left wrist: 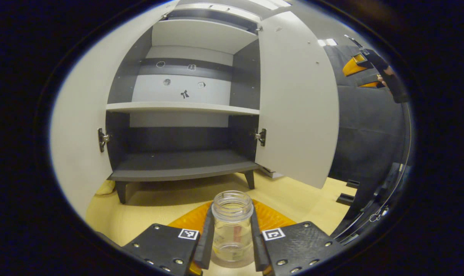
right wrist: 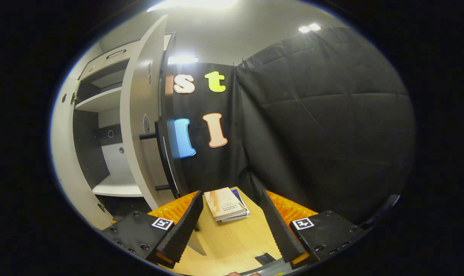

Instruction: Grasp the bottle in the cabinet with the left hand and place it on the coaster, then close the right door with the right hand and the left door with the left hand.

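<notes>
In the right gripper view, the right gripper (right wrist: 232,222) hangs above the wooden counter (right wrist: 232,241) with its jaws spread wide and nothing between them. Just beyond the jaws, toward twelve o'clock, a small stack of books (right wrist: 226,209) lies flat on the counter, close to the foot of the black cloth wall (right wrist: 323,126). At about nine o'clock stands the grey cabinet (right wrist: 101,126), seen at a slant, with a pale shelf (right wrist: 115,188) low down and another higher up. Its right door (right wrist: 140,126) stands open, edge-on toward the camera, between the cabinet's inside and the cloth wall. Ceiling lights (right wrist: 308,28) glow at one o'clock.
</notes>
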Motion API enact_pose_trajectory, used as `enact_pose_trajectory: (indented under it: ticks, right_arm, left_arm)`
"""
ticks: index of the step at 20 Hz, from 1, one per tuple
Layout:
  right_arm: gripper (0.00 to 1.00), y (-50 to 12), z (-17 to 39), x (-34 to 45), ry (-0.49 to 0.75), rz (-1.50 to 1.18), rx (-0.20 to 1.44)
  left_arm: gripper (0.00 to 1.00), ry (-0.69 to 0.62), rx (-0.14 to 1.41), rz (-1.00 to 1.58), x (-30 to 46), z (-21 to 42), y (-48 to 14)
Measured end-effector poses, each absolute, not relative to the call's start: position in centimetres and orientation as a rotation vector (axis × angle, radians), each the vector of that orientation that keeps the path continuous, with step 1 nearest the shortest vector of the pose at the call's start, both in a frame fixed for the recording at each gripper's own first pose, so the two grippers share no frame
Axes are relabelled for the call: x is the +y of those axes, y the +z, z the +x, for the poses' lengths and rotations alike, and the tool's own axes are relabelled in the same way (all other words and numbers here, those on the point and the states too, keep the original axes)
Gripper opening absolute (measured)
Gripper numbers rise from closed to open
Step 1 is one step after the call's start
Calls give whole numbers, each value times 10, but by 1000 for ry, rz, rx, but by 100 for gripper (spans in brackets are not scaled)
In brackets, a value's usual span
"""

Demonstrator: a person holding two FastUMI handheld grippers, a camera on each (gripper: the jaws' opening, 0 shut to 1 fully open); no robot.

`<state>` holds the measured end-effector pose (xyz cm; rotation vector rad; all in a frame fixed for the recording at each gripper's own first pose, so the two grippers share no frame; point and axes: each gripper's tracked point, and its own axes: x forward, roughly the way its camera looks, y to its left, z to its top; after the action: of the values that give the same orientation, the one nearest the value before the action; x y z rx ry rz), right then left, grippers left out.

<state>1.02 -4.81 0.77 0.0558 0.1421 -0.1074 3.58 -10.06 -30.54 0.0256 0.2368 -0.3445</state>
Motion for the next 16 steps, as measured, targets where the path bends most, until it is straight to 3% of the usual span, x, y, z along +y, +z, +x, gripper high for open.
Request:
enact_pose_trajectory:
  ticks: [5, 12, 16]
  right_arm:
    - [95, 26, 25, -51, -93, 31, 105]
    - [95, 38, 78, -76, -19, -23, 42]
    - [96, 47, 98, -87, 36, -14, 11]
  left_arm:
    - [96, -303, 216, 19, -88, 29, -286]
    - [95, -165, 130, 35, -65, -35, -187]
    - [95, 114, 88, 98, -19, -72, -125]
